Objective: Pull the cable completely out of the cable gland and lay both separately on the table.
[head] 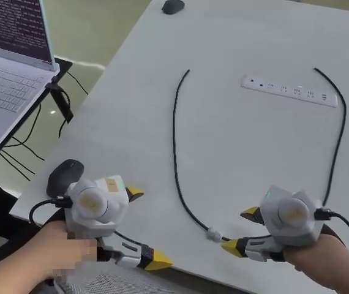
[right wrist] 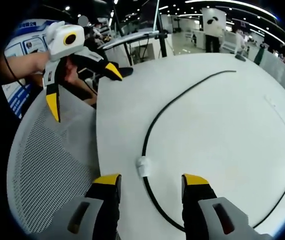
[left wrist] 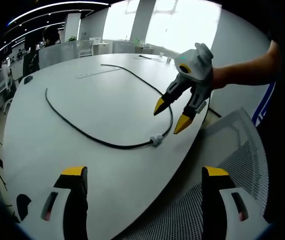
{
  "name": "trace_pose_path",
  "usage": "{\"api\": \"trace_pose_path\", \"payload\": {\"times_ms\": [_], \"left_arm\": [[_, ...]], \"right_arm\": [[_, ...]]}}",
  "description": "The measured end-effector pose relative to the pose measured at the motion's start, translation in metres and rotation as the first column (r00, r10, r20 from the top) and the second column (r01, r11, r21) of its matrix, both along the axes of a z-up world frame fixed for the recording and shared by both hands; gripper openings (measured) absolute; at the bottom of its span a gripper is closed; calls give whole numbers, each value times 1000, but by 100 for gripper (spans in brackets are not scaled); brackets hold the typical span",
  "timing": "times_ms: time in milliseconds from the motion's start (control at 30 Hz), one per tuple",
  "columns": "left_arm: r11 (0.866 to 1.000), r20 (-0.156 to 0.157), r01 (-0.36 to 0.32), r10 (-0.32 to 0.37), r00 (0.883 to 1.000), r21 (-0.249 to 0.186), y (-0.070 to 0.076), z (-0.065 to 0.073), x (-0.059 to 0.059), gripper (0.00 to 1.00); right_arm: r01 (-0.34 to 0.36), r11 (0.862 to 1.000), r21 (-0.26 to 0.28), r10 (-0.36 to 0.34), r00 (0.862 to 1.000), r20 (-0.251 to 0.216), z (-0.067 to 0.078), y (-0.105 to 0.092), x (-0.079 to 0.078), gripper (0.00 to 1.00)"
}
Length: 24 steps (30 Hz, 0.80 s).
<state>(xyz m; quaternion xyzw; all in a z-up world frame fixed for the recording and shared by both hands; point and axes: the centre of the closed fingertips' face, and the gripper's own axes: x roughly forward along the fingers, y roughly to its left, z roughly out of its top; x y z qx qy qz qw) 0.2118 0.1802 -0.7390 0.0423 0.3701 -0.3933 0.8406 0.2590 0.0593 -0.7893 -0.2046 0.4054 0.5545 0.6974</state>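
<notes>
Laptop [head: 6, 79], mouse [head: 64, 176], power strip [head: 289, 90], mesh chair [right wrist: 47, 165]

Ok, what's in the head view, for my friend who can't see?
A black cable lies in a U on a white table, a small white cable gland on it near the front edge. The left gripper and right gripper flank it, jaws open.

A white table [head: 254, 153] bears a power strip [head: 289, 90] and a black mouse [head: 64, 174], with an open laptop [head: 3, 92] beside it. A grey mesh chair [right wrist: 47, 170] stands at its edge. Large windows [left wrist: 182, 22] glow bright.
</notes>
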Motion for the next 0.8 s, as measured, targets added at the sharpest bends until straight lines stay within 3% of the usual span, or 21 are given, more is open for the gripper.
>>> {"api": "trace_pose_path", "payload": {"times_ms": [200,567,800], "left_arm": [[1000,-10,3,-3,1000,8,4,-5,2,94],[1000,-43,8,-7,999,27,9,-15,4,93],[999,-48,24,-23,999,26,9,-16,5,92]], "right_arm": [[-55,997,-49,55,998,7,-12,5,-2,37],[-79,994,-69,77,996,-39,-25,14,-6,24],[-103,991,-81,99,994,-50,-30,15,-9,17]]}}
